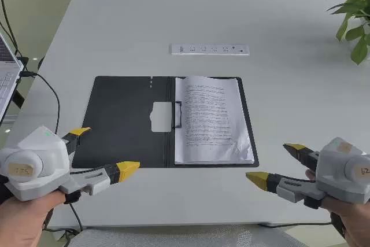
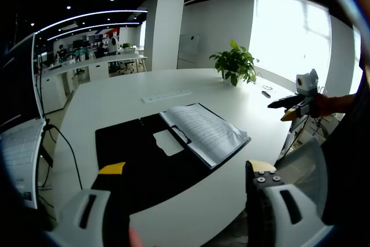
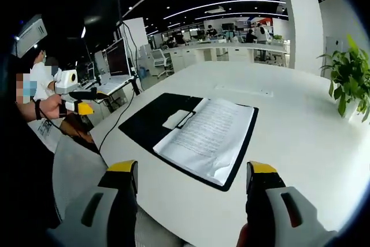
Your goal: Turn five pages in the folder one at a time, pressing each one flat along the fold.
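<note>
A black folder (image 1: pixel 124 120) lies open on the white table, with a stack of printed pages (image 1: pixel 211 117) on its right half and a small white pocket at the spine. The folder (image 2: pixel 144 160) and its pages (image 2: pixel 205 131) also appear in the left gripper view, and the folder (image 3: pixel 159 120) with pages (image 3: pixel 208 134) in the right gripper view. My left gripper (image 1: pixel 107 151) hovers open near the folder's lower left corner. My right gripper (image 1: pixel 276 163) hovers open just right of the folder's lower right corner. Neither holds anything.
A white power strip (image 1: pixel 209 49) lies beyond the folder. A potted plant (image 1: pixel 354 13) stands at the far right corner. A laptop (image 1: pixel 7 76) with a black cable (image 1: pixel 52 99) sits off the table's left edge. The table's near edge is close to both grippers.
</note>
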